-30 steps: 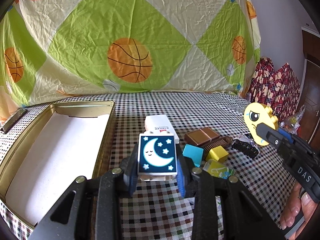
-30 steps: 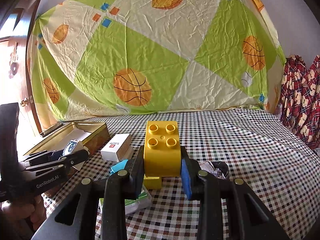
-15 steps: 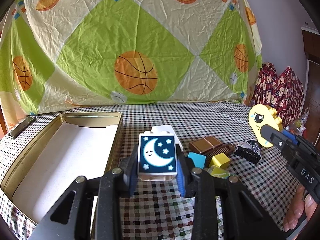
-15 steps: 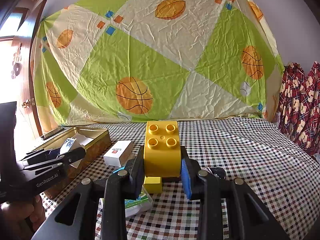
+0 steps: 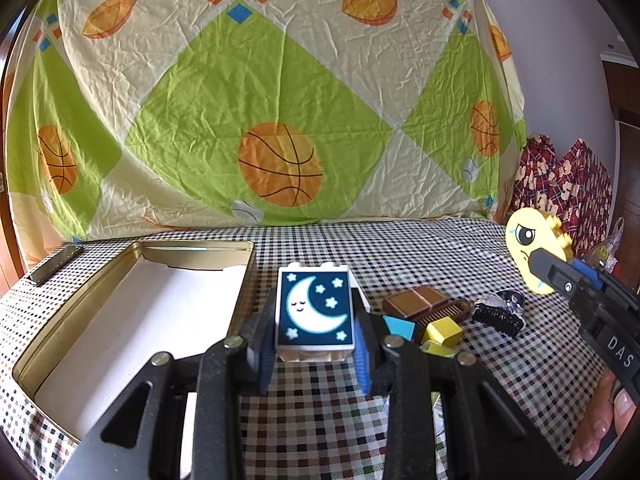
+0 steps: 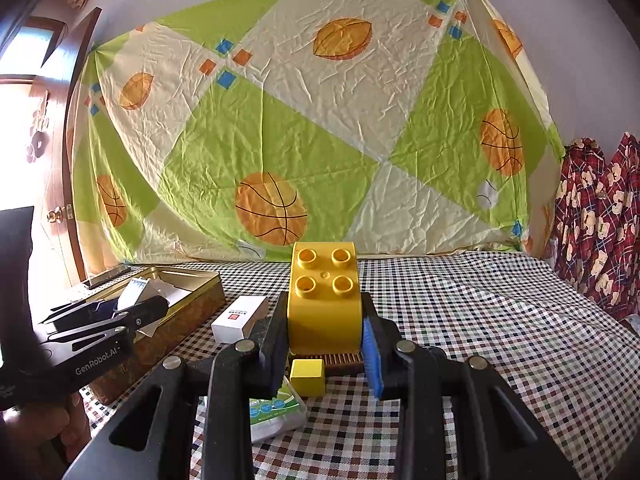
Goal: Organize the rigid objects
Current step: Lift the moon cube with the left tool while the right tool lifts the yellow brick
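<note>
The black left gripper (image 6: 120, 320) had "GenRobot.AI" printed in white on its side, and the right gripper (image 5: 560, 276) showed the letters "DAS". The left gripper (image 5: 315, 350) squeezed a white plastic block with a picture of a sleepy moon and stars (image 5: 315, 311), held just right of the open gold tin (image 5: 248, 280). The tin was shiny metal with a white bottom. The right gripper (image 6: 325, 344) squeezed a smooth yellow block with four round bumps on top (image 6: 324, 300) and a grumpy cartoon eye on its side (image 5: 524, 236), up above the checked cloth (image 6: 480, 340). A small white box with a red mark (image 6: 240, 318) lay near the tin. Below the grippers lay a little yellow cube (image 6: 307, 376), a blue piece (image 5: 400, 326), a brown ridged bar (image 5: 420, 302) and a black bumpy thing (image 5: 498, 314). A wrinkly sheet with basketballs (image 5: 280, 176) hung far behind.
</note>
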Action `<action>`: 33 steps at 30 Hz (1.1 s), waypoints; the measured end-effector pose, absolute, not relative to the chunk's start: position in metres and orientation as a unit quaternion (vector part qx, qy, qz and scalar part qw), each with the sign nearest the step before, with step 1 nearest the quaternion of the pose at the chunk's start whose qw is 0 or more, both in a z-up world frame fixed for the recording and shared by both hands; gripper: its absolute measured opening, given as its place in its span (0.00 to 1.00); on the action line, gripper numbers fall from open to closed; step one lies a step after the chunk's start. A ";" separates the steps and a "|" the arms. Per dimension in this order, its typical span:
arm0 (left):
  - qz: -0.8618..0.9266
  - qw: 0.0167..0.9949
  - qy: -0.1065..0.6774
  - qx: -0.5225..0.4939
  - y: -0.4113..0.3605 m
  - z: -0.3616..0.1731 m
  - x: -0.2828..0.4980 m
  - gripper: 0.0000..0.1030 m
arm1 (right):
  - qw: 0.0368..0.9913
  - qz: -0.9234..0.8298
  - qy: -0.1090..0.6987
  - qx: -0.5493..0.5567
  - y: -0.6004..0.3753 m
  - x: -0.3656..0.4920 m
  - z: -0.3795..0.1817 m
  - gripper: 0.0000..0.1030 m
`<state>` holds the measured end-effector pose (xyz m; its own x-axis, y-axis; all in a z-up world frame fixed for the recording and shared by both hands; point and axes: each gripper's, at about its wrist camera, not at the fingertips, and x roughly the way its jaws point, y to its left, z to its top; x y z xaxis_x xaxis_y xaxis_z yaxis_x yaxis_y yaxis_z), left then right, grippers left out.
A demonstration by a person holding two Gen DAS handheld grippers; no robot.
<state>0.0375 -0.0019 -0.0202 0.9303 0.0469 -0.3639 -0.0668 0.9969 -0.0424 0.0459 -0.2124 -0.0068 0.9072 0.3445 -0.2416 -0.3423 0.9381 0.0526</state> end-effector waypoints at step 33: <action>0.059 0.987 0.144 -0.026 0.011 -0.014 0.019 0.30 | 0.980 0.181 0.086 -0.012 -0.200 0.032 -0.004 0.33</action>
<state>0.0190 0.0107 -0.0139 0.9514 0.1092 -0.2878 -0.1239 0.9917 -0.0335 0.0322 -0.2000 -0.0038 0.9196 0.3532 -0.1718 -0.3571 0.9340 0.0083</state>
